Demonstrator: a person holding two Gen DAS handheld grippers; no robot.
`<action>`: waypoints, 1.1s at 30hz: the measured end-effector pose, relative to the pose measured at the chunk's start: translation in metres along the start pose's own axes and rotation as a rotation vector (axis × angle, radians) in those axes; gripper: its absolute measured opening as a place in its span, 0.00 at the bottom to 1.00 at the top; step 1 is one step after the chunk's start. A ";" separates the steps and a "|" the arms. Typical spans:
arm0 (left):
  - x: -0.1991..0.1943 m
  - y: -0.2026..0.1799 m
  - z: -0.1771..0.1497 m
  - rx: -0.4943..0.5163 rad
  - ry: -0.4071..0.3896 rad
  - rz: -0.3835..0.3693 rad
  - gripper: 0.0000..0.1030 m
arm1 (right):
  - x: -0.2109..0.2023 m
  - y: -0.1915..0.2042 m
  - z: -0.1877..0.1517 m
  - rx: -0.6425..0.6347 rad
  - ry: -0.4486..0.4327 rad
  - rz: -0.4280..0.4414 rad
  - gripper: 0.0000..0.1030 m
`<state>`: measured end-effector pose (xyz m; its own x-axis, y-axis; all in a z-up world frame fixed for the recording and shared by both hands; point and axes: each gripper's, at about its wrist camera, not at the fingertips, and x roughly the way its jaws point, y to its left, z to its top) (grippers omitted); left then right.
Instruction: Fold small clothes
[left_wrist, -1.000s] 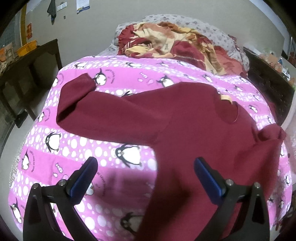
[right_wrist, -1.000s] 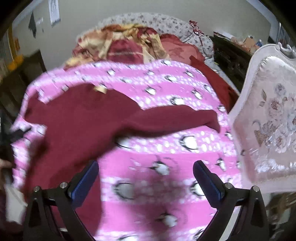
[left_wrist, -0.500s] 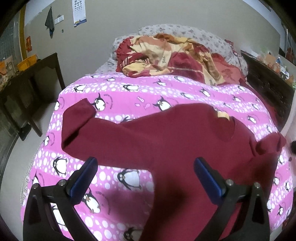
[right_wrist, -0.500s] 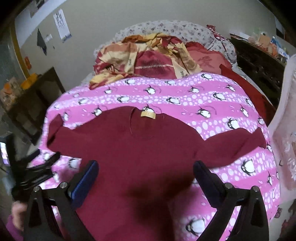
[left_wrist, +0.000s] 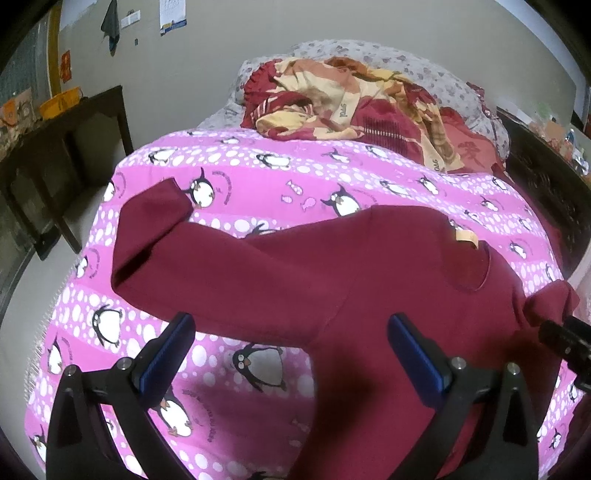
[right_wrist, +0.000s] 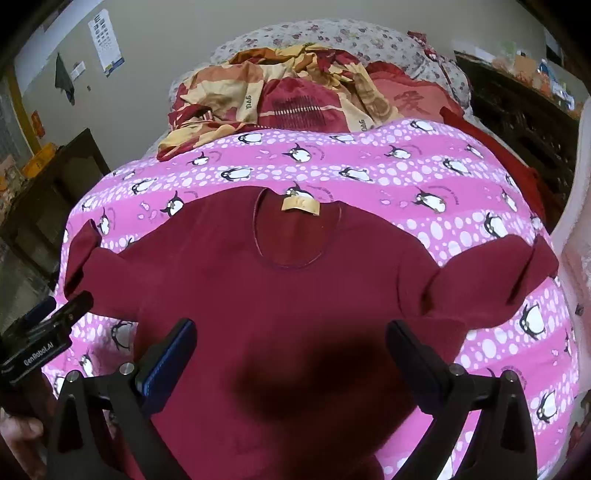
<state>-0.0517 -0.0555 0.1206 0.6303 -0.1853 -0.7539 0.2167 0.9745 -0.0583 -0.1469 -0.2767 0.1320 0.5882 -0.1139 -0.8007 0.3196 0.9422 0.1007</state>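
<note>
A dark red long-sleeved top (right_wrist: 295, 295) lies spread flat on the pink penguin bedspread (right_wrist: 369, 173), neck and tan label (right_wrist: 300, 204) toward the far side, sleeves out to each side. In the left wrist view the top (left_wrist: 332, 280) fills the centre and right, its left sleeve cuff (left_wrist: 155, 206) at upper left. My left gripper (left_wrist: 290, 332) is open and empty above the sleeve and armpit. My right gripper (right_wrist: 290, 339) is open and empty above the top's lower body. The left gripper also shows at the left edge of the right wrist view (right_wrist: 40, 339).
A crumpled red and cream quilt (right_wrist: 280, 96) and a floral pillow (right_wrist: 332, 37) lie at the head of the bed. A dark wooden table (left_wrist: 55, 147) stands left of the bed. Dark furniture (right_wrist: 517, 118) and a pale upholstered chair (right_wrist: 580, 258) stand on the right.
Both grippers stay open. The right gripper has swung left from over the right sleeve to over the top's body. The left gripper has pulled back slightly, showing more of the bed.
</note>
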 end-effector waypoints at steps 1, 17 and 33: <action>0.003 -0.001 -0.002 0.000 0.009 -0.004 1.00 | 0.002 0.002 0.000 -0.009 0.003 -0.007 1.00; 0.018 -0.013 -0.010 0.021 0.035 -0.014 1.00 | 0.028 0.001 -0.006 0.012 0.036 -0.058 1.00; 0.026 -0.009 -0.012 0.024 0.051 -0.003 1.00 | 0.041 0.005 -0.009 0.009 0.069 -0.044 1.00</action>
<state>-0.0463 -0.0671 0.0933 0.5911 -0.1807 -0.7861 0.2366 0.9706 -0.0452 -0.1279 -0.2740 0.0943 0.5211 -0.1326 -0.8432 0.3507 0.9339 0.0699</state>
